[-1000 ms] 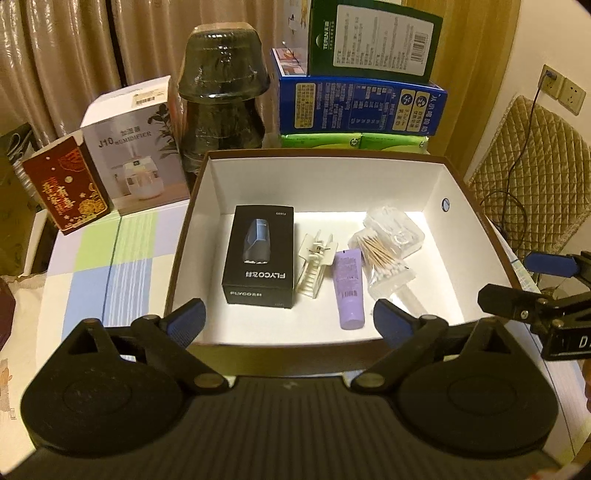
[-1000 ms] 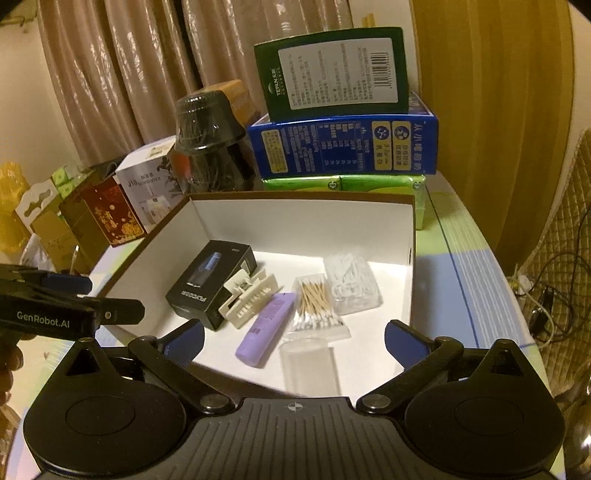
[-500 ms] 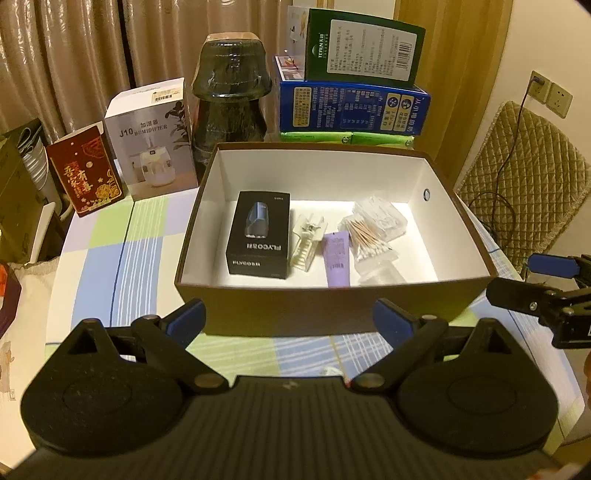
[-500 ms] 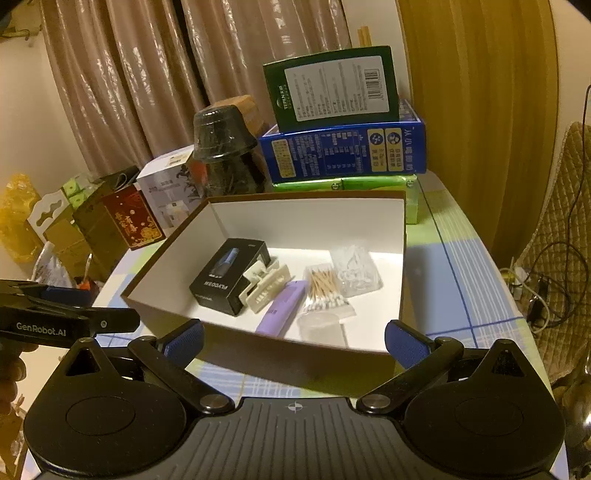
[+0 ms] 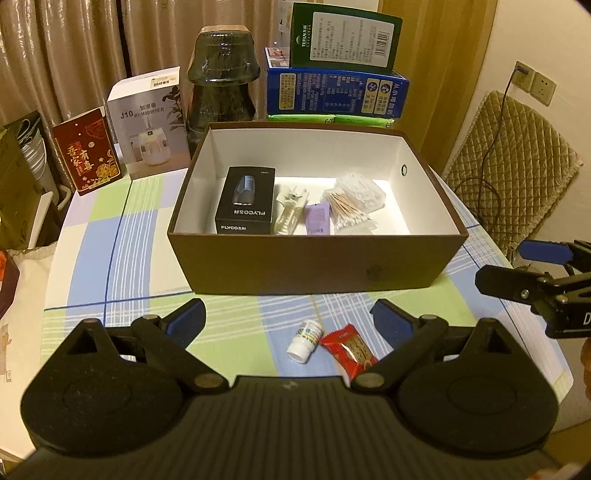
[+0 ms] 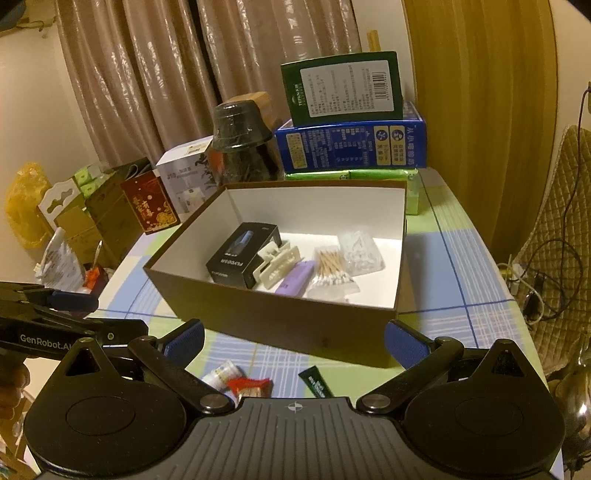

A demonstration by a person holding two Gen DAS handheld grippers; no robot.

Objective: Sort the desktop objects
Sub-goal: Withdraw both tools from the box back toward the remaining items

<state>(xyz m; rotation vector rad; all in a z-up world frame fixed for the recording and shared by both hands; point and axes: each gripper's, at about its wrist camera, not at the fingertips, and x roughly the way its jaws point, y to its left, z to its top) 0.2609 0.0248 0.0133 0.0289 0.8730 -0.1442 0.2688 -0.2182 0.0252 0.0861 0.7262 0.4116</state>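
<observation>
- Your left tongs (image 5: 289, 317) stand released, fingers spread wide, and hold nothing; they hang over the near part of the counter (image 5: 110, 266), in front of the brown box (image 5: 314, 266).
- Your right tongs (image 6: 293, 341) are likewise released and empty, facing the same box (image 6: 280, 325) from its near right corner.
- In the left wrist view, your right tongs show at the right edge (image 5: 532, 273), well off the box's side.
- Inside the box, from left to right, lie the black FLYCO carton (image 5: 246, 201), a cream plastic clip (image 5: 290, 214), a lilac tube (image 5: 317, 219), a bundle of cotton swabs (image 5: 349, 210) and a clear packet of white bits (image 5: 364, 188) behind the swabs.
- The carton, clip and tube sit close side by side; whether they touch is not clear.
- On the counter just ahead of your left tongs lie a small white bottle (image 5: 306, 340) on its side and a red sachet (image 5: 350, 349), touching or almost touching each other.
- The right wrist view shows the same bottle (image 6: 218, 374) and sachet (image 6: 250, 387) by its left finger, plus a dark green tube (image 6: 317, 382) whose lower end the tool body hides.
- Behind the box stand a dark glass jar (image 5: 221, 88), a humidifier carton (image 5: 149, 122), a red card box (image 5: 88, 151) and stacked blue (image 5: 336, 94) and green (image 5: 343, 35) cartons.
</observation>
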